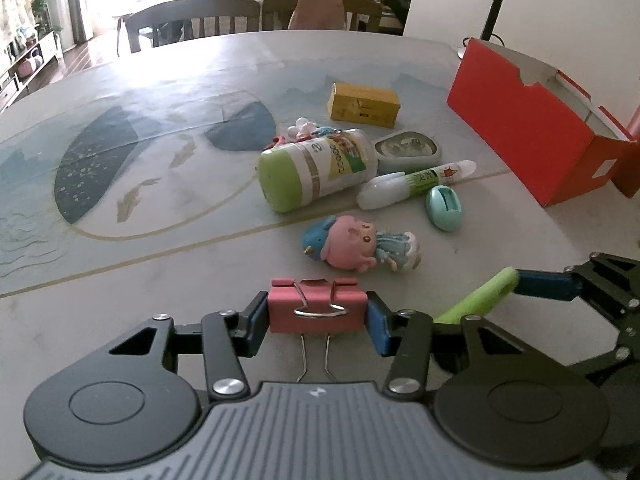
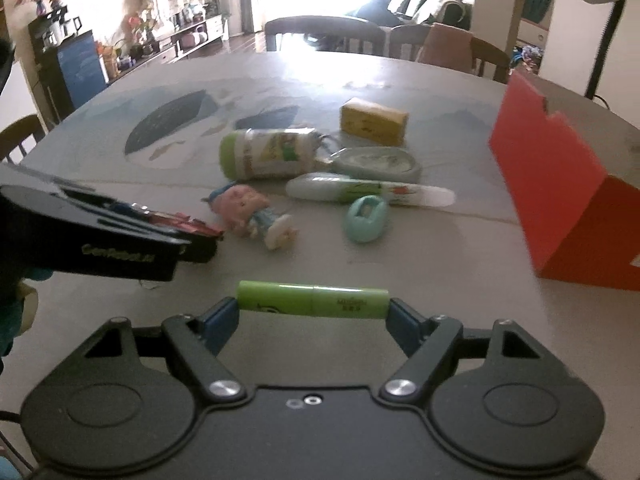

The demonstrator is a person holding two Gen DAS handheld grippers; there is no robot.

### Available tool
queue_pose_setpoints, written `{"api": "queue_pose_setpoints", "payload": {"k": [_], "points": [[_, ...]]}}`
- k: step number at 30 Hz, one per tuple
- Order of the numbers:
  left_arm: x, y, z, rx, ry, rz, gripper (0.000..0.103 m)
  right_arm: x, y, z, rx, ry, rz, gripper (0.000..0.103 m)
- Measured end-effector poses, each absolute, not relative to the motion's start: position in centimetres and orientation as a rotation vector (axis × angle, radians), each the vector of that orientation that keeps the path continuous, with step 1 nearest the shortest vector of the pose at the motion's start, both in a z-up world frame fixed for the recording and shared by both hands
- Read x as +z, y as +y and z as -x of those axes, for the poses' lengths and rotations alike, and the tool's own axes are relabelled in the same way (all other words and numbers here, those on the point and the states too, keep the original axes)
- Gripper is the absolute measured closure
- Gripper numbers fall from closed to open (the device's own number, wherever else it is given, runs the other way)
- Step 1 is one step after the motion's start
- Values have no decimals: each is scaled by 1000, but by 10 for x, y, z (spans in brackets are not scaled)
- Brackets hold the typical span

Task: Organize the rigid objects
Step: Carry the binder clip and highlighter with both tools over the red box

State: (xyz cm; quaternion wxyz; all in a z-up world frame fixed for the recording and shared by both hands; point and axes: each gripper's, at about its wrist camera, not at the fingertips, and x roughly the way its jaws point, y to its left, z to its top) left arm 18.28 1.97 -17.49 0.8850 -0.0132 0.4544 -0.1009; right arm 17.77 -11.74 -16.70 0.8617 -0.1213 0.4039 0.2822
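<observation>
My left gripper [image 1: 318, 320] is shut on a pink binder clip [image 1: 318, 304], its blue pads pressing both sides just above the table. My right gripper [image 2: 312, 316] is shut on a light green tube [image 2: 316, 300], held lengthwise by its ends. That tube [image 1: 480, 296] also shows at the lower right of the left wrist view. Beyond lie a pink and blue doll [image 1: 360, 244], a green-capped bottle [image 1: 316, 168], a white and green pen [image 1: 416, 180], a teal egg-shaped item [image 1: 444, 208], a teal tin [image 1: 408, 148] and a yellow box [image 1: 364, 104].
An open red cardboard box [image 1: 532, 128] stands at the right of the table, with a lamp stem [image 1: 496, 4] behind it. Chairs [image 1: 192, 20] line the far edge. The patterned table cover [image 1: 120, 168] spreads bare to the left.
</observation>
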Motion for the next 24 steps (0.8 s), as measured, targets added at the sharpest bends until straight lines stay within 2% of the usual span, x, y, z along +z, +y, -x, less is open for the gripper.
{"api": "queue_pose_setpoints", "payload": {"k": [24], "points": [[-85, -46, -192, -315, 835, 34, 53, -71, -200, -209, 518, 735, 148, 23]]}}
